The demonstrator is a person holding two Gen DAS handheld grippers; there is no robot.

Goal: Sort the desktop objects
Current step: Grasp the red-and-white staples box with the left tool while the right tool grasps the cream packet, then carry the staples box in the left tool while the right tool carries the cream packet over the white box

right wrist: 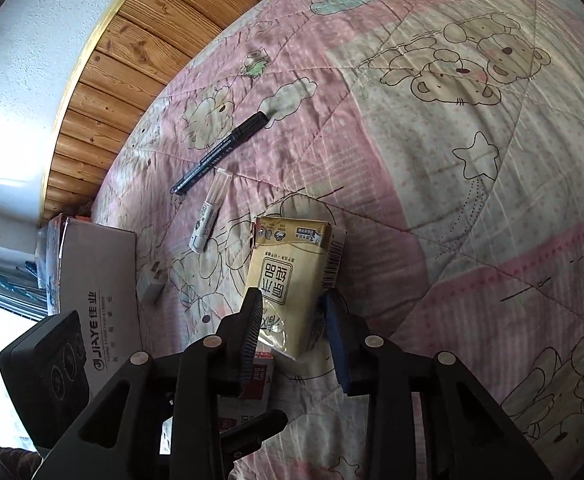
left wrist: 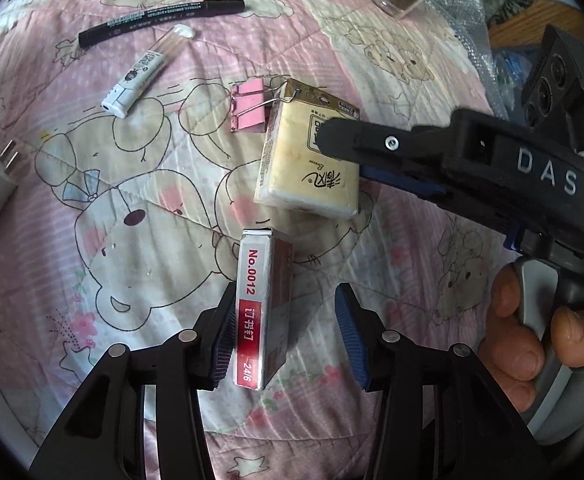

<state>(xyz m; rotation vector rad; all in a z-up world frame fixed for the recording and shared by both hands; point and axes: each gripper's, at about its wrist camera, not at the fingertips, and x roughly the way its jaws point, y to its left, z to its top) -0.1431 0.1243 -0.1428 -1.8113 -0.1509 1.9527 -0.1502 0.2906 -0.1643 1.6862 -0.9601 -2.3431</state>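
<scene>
So the whole surface is a pink quilted blanket (left wrist: 140, 216) with cartoon bears, stuff scattered all over it.

Left wrist view: the left tongs (left wrist: 282, 336) stand wide apart around a red-and-white staple box (left wrist: 262, 308) in the lower middle. The box stands on edge, long axis running up the frame, top end leaning slightly right. The left pad touches its printed face; the right pad is clearly off it, so no real grip. Just above sits a yellow tissue pack (left wrist: 312, 160), long axis roughly vertical, with the right tongs reaching in from the right edge over it. A pink binder clip (left wrist: 248, 108) touches the pack's upper left corner. Upper left has a black marker (left wrist: 160, 20) and a white glue stick (left wrist: 148, 68), both lying diagonally.

Right wrist view: the right tongs (right wrist: 292, 340) straddle the tissue pack (right wrist: 292, 280), which points up the frame, tilted slightly right. Whether the pads actually press on it, I can't tell. A white cardboard box (right wrist: 100, 288) sits at the left edge.
</scene>
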